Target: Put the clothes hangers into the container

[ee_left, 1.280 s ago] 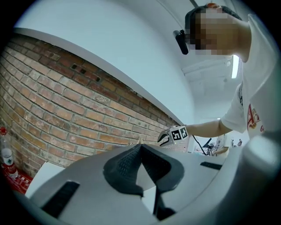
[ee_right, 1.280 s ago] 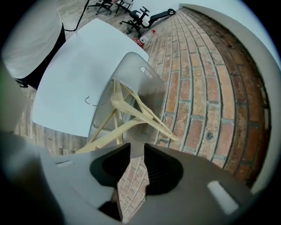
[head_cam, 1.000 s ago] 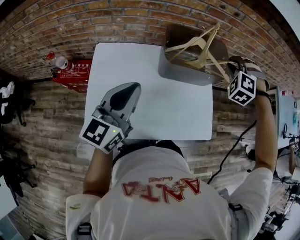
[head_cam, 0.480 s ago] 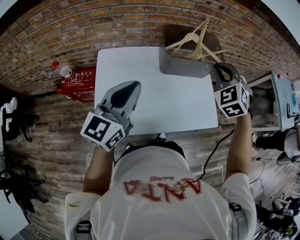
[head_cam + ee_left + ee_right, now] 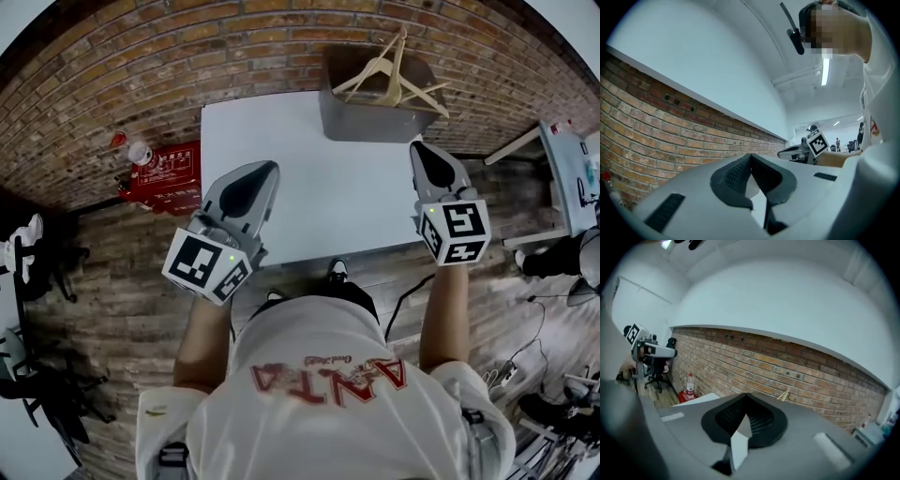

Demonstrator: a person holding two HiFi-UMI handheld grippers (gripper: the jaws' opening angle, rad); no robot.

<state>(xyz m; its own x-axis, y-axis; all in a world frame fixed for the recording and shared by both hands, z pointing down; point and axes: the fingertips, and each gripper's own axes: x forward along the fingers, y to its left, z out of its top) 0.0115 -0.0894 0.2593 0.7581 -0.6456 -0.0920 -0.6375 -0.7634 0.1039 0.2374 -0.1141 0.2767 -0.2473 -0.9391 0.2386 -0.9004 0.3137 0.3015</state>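
Several pale wooden hangers (image 5: 389,75) stick out of the grey container (image 5: 361,127) at the far right corner of the white table (image 5: 319,197). My right gripper (image 5: 418,146) hovers over the table's right edge, just short of the container, shut and empty. A hanger tip (image 5: 783,394) peeks over the meeting jaws of the right gripper (image 5: 746,394) in the right gripper view. My left gripper (image 5: 270,167) hangs over the table's near left part, shut with nothing in it. In its own view the left gripper (image 5: 750,155) points at the brick wall.
A red box (image 5: 164,169) and a plastic bottle (image 5: 141,152) sit on the floor left of the table. Another table (image 5: 567,169) stands at the right. A black cable (image 5: 412,300) runs over the floor near the person's feet. Dark equipment (image 5: 37,253) is at far left.
My right gripper has drawn back from the container's right side toward me, leaving the hangers in the container, and its jaws have shut. The left gripper has hardly moved.
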